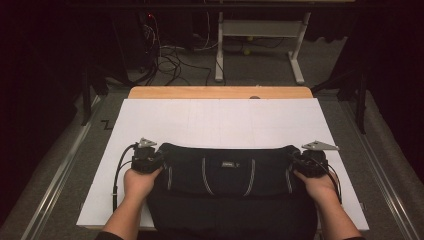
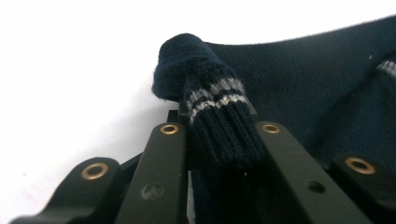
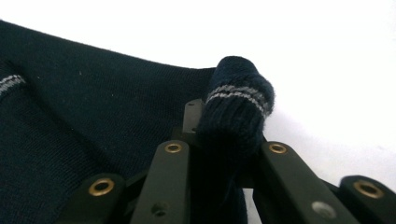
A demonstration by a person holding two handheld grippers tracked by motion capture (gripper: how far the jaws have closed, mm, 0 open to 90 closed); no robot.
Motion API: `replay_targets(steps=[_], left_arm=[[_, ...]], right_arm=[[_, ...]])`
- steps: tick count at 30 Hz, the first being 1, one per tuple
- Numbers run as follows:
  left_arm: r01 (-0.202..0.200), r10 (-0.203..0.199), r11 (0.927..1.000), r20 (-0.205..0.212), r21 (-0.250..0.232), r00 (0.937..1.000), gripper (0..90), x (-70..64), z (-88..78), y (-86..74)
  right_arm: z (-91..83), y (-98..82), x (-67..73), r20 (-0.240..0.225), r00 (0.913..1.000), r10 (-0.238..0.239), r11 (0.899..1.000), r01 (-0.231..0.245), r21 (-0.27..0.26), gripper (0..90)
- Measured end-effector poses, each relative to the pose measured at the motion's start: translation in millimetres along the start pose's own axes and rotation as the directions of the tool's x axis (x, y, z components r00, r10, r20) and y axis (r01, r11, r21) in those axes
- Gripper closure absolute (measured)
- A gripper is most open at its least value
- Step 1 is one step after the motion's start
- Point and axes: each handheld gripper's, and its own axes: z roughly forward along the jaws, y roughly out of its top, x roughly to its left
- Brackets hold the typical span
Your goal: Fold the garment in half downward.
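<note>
A dark navy knitted garment with thin grey stripes lies folded on the white sheet, reaching over the near edge. My left gripper holds its left corner and my right gripper holds its right corner. In the left gripper view the jaws are shut on a bunched ribbed cuff with two grey stripes, the garment body spreading to the right. In the right gripper view the jaws pinch a matching striped cuff, with the garment body to the left.
The white sheet covers a wooden table whose far edge shows. Beyond it stand a white desk frame and tangled cables on a grey carpet. Metal rails run along both sides of the table.
</note>
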Motion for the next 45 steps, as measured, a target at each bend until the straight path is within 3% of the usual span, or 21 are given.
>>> replay_targets(steps=[11, 19, 23, 29, 35, 41, 45], left_arm=[[-0.025, 0.024, 0.9983, -0.034, -0.053, 0.9991, 77.2, 4.6, -2.1, 31.8], [-0.039, 0.035, 0.9972, -0.058, -0.064, 0.9977, 76.9, 17.2, 14.0, 52.2], [-0.014, 0.009, 0.9971, -0.066, -0.075, 0.9978, 76.8, 24.1, 22.5, 54.9], [-0.012, 0.004, 0.9928, -0.068, -0.119, 0.9977, 76.7, 25.2, 24.8, 65.1], [0.01, -0.016, 0.9973, -0.076, -0.073, 0.997, 76.0, 31.4, 34.8, 64.8], [0.034, -0.036, 0.9992, -0.087, -0.02, 0.9956, 72.4, 35.1, 48.9, 59.2], [0.07, -0.071, 0.9974, -0.103, -0.018, 0.9921, 56.4, 37.9, 49.9, 58.1]], right_arm=[[0.0, 15.2, 0.9, 0.039, 0.9991, -0.017, 0.998, 0.02, -0.067, 80.3], [19.5, 42.3, -3.9, 0.062, 0.9977, -0.027, 0.995, 0.033, -0.097, 80.1], [26.3, 50.5, -7.3, 0.071, 0.9972, -0.022, 0.996, 0.028, -0.088, 80.0], [31.4, 72.5, -9.0, 0.104, 0.9939, -0.036, 0.995, 0.045, -0.087, 80.0], [35.0, 90.5, -10.6, 0.123, 0.991, -0.054, 0.993, 0.066, -0.098, 79.8], [54.6, 82.8, -9.1, 0.133, 0.9897, -0.054, 0.997, 0.059, -0.041, 79.2], [61.9, 76.4, -12.5, 0.124, 0.9918, -0.032, 0.999, 0.035, -0.026, 77.1]])
